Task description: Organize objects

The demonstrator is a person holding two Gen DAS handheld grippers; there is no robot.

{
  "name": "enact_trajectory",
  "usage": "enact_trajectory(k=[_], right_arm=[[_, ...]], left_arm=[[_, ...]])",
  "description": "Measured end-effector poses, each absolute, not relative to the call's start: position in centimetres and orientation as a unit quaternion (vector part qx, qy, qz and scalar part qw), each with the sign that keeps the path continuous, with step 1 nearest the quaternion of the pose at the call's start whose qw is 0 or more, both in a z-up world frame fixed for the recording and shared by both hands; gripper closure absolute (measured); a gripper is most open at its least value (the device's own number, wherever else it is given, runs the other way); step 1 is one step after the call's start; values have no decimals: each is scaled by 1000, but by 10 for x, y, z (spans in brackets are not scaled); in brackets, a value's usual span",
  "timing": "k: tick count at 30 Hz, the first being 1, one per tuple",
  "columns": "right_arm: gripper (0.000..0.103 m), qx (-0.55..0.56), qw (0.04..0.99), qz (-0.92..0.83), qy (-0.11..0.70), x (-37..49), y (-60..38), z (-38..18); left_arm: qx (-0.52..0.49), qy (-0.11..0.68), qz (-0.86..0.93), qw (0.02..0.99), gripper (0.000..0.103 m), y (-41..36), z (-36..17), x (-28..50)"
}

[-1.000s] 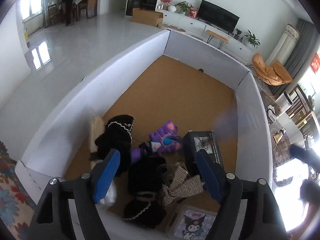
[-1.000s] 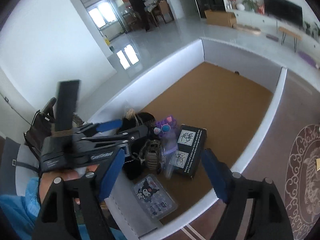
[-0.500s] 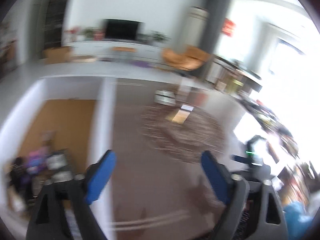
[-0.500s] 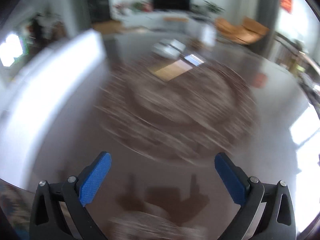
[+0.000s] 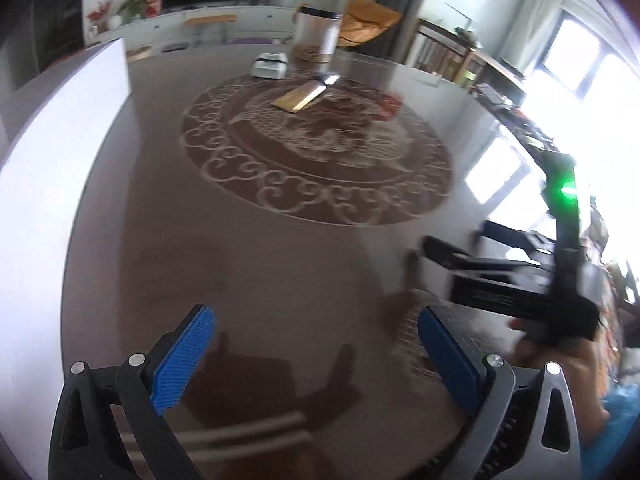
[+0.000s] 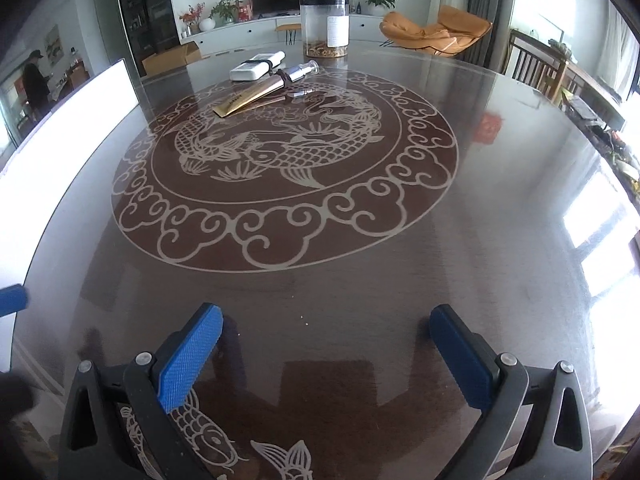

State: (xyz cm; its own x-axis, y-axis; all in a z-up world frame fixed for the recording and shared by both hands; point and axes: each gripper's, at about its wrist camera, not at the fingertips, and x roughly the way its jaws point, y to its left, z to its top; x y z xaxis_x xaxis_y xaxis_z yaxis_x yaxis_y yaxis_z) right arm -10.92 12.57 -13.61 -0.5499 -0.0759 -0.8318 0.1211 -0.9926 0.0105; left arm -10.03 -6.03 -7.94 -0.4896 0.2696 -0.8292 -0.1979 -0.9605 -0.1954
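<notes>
My left gripper (image 5: 314,346) is open and empty, low over a dark round table (image 5: 280,264) with a pale fish pattern. My right gripper (image 6: 326,344) is open and empty over the same table (image 6: 360,280). The right gripper's body also shows in the left wrist view (image 5: 516,280) at the right, blurred. The box of objects is out of view apart from its white wall (image 5: 60,128) on the left, which also shows in the right wrist view (image 6: 60,152).
At the table's far side lie a gold tube (image 6: 256,96), a white remote (image 6: 256,66), a silver pump bottle (image 6: 300,72) and a clear jar (image 6: 325,26). The jar (image 5: 318,34) shows in the left view too. A person (image 6: 36,84) stands far left.
Both grippers have swung right, away from the white-walled box of objects, and now face the round patterned table. Both stayed open and empty.
</notes>
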Motion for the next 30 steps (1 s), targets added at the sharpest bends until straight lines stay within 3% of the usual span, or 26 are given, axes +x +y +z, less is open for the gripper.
enact_trajectory(k=[13,30], right_arm=[[0,473,52,-879,34,-106,115,-138],[0,473,51,-879,34,-106,115,-138]], left_arm=[[-451,13,891,44,0,-85,-102,-156],[-456,21,889,38,0,-85,-115,-176]])
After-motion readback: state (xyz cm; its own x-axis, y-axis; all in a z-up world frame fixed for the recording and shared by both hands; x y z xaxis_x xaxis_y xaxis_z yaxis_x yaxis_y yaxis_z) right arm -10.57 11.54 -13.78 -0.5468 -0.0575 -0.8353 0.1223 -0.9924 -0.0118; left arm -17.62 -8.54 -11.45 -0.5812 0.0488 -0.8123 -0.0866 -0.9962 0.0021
